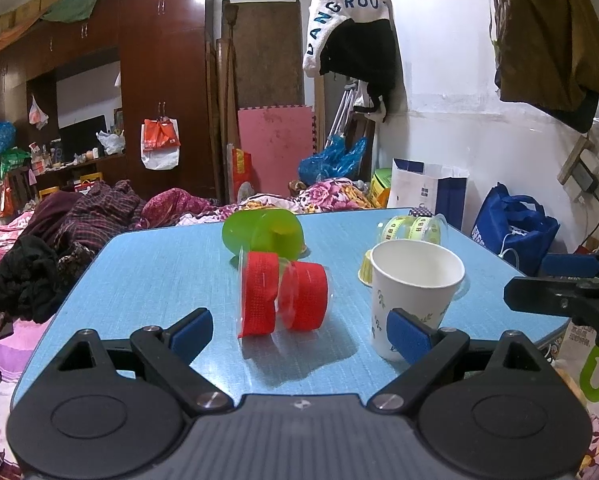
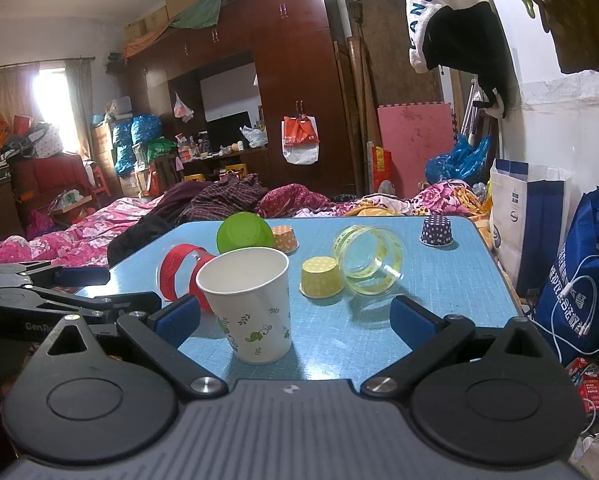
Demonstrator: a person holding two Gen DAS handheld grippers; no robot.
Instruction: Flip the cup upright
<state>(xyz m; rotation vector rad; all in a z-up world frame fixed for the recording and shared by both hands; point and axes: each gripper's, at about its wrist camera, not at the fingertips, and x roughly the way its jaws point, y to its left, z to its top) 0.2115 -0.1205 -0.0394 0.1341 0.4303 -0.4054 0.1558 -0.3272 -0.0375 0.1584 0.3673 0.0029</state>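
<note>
A white paper cup (image 1: 413, 292) with green leaf print stands upright, mouth up, on the blue table (image 1: 147, 280). It also shows in the right wrist view (image 2: 251, 304). My left gripper (image 1: 299, 332) is open and empty, and its right finger pad (image 1: 409, 336) overlaps the cup's lower side. My right gripper (image 2: 295, 320) is open and empty, with the cup between its fingers, nearer the left pad (image 2: 179, 320). The right gripper also shows at the right edge of the left wrist view (image 1: 559, 284).
A clear container with red ribbon (image 1: 283, 296) lies on its side left of the cup. A green bowl (image 1: 263, 234) lies behind it. A clear container with yellow ribbon (image 2: 369, 260), a yellow cupcake liner (image 2: 323, 276), an orange one (image 2: 285, 238) and a dark dotted one (image 2: 435, 232) are on the table.
</note>
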